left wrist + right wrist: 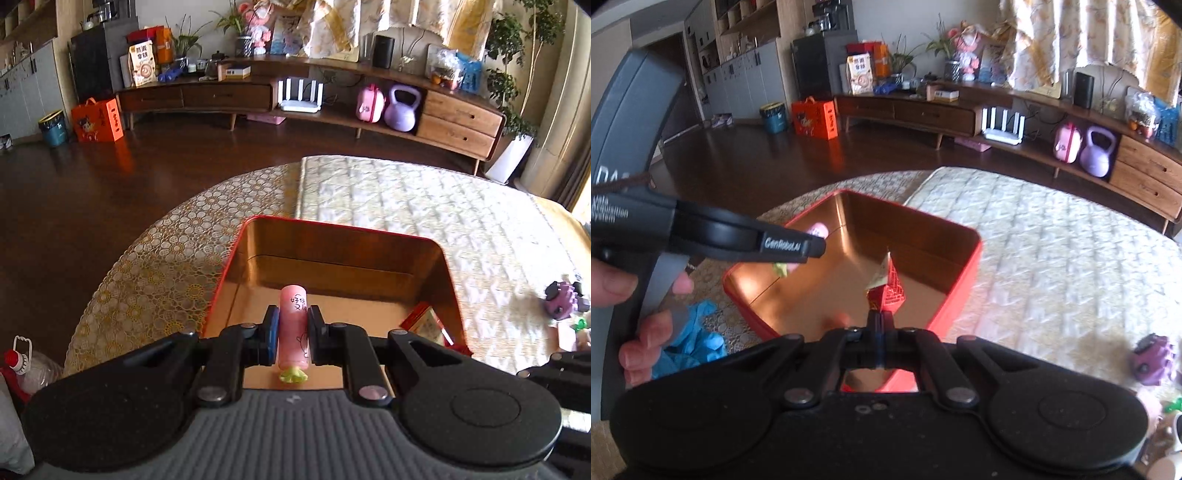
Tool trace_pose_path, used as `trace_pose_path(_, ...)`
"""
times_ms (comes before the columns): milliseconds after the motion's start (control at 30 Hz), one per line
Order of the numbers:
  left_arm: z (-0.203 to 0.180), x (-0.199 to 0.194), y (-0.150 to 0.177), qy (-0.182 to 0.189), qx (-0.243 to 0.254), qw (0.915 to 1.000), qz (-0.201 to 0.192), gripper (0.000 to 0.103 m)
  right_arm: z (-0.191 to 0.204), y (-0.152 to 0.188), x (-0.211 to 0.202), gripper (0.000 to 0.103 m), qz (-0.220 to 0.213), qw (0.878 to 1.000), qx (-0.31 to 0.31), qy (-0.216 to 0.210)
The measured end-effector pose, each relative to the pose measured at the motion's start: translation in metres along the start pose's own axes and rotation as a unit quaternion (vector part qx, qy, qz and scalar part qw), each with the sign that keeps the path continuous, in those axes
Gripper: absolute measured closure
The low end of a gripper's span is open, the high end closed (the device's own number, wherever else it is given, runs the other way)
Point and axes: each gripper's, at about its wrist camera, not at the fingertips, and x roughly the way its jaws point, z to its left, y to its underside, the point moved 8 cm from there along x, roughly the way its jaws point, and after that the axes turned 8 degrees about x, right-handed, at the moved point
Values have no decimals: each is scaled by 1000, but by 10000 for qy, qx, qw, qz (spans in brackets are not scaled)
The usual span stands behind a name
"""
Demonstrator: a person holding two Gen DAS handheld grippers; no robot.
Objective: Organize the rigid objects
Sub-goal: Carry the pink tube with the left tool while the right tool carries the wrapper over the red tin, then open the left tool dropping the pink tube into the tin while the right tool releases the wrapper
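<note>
Carrying two small items over the red tin (236,258) for dropping in.
The left hand-held gripper (291,326) is clamping a pink tube (292,325); the right hand-held gripper (881,325) is pinching a red packet (890,291).

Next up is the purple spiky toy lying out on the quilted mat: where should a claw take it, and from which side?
Take the purple spiky toy across its rounded body, coming down from above, fingers astride its narrower width. It lies low on the quilted mat, outside the red tin, so a side approach would probably push it along. The right claw is nearer, but is shut on the red packet.
</note>
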Motion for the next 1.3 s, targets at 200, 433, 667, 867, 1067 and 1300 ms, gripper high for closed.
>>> trace_pose_path(200, 3, 27, -5, 115, 48, 9994, 329, 87, 8, 1, 31, 103, 420, 9991, 86, -67)
trace_pose_path(433, 1, 52, -2, 136, 67, 9974, 701, 87, 10, 3, 47, 103, 647, 9979, 78, -26)
trace_pose_path(667, -1, 62, 5, 179, 151, 9961, 851, 87, 8, 7, 59, 103, 823, 9966, 35, 79)
trace_pose_path(867, -7, 60, 7, 180, 277, 9965, 763, 87, 12, 7, 56, 91, 863, 9962, -108, 101)
trace_pose_path(1067, -11, 56, 7, 183, 275, 9960, 830, 87, 18, 11, 45, 76, 861, 9961, -156, -100)
trace_pose_path(1300, -9, 37, 5, 183, 206, 9981, 552, 85, 17, 13, 28, 57, 707, 9973, -81, -156)
